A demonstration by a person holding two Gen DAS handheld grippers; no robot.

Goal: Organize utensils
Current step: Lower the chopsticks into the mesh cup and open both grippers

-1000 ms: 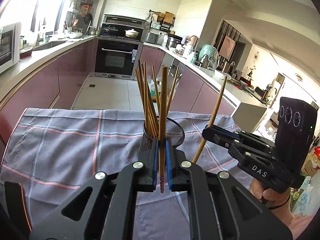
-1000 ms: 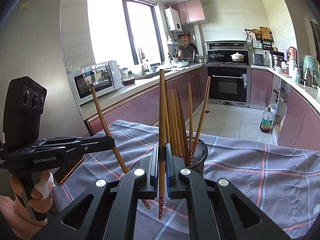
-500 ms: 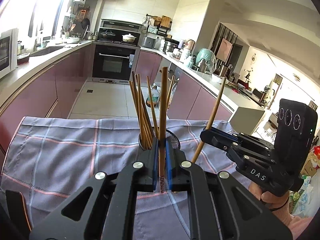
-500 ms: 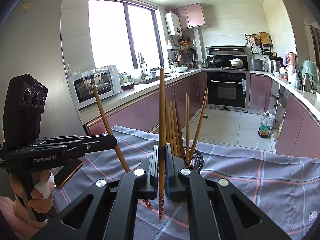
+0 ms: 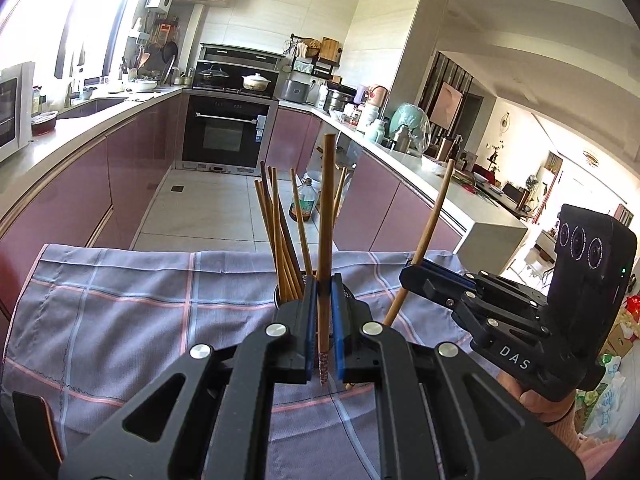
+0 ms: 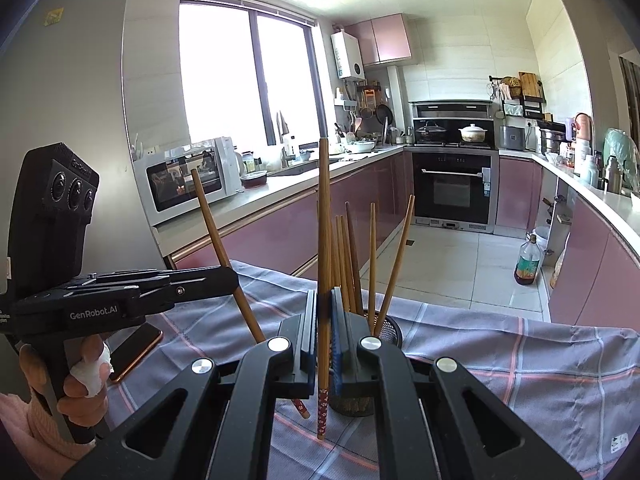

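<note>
**Two chopsticks held upright beside the mesh holder**

The bench cloth filled the lower frame, the mesh holder at its centre. To finish well, each stick had to be lifted clear of the rim, then lowered straight in. The left gripper pinched one chopstick; the right gripper pinched another. Both were brown wood with patterned red tips pointing down

Both grippers are matte black frames with triangular cut-outs, silver round screws and blue pads lining the fingers. The right gripper, at 3 o'clock of the left wrist view, reads "DAS" in white and carries a black block with three round lenses. The left gripper, at 9 o'clock of the right wrist view, reads "GenRobot.AI"; the left hand wears a white finger bandage and a pink knit sleeve.
</note>
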